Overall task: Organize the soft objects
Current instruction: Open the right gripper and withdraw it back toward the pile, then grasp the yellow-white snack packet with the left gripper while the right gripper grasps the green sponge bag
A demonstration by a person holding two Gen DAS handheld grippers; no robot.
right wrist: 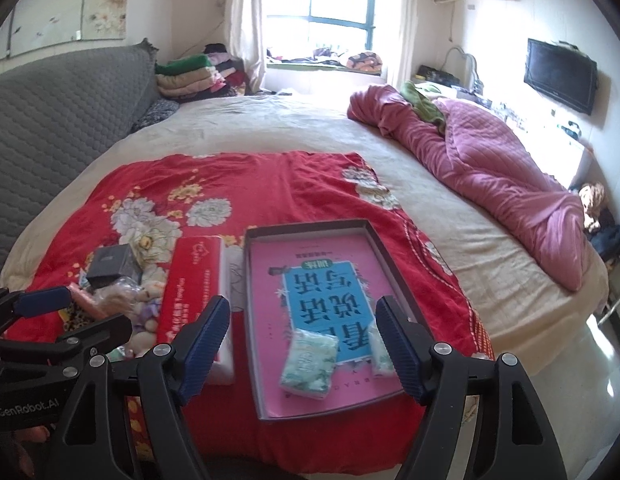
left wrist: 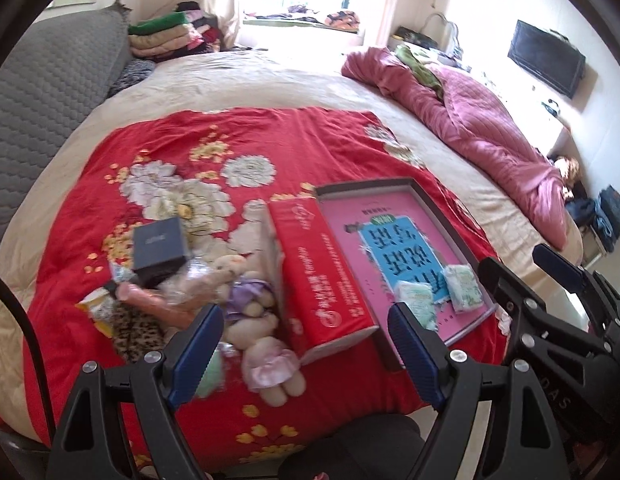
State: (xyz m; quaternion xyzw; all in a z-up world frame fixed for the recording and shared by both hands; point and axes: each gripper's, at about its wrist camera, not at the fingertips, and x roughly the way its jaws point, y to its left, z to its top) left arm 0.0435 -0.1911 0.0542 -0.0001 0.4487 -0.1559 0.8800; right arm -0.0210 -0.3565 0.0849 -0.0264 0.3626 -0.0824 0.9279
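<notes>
- Left gripper (left wrist: 305,354) has its jaws spread wide with nothing pinched in them; it hangs above the near edge of the red floral blanket (left wrist: 269,144).
- Right gripper (right wrist: 303,346) is gaping too, also empty, up over the near end of the shallow box tray (right wrist: 265,408).
- Inside that tray there's a pink book (right wrist: 269,280) lying flat, with two little green-and-white tissue packs (right wrist: 307,364) on its near end, one beside the other. One pack is partly hidden behind the right gripper's finger.
- Just left of the tray, touching or nearly so, a long red tissue box (left wrist: 322,264) lies on the blanket.
- Left of that box is the messy pile: two small plush bears (left wrist: 253,312) in purple and pink dresses, a dark blue square box (left wrist: 161,246), some crinkly clear plastic and a leopard-print thing (left wrist: 135,334).
- Further back on the bed, a rumpled pink quilt (right wrist: 502,184) over to the right, well apart from everything.
</notes>
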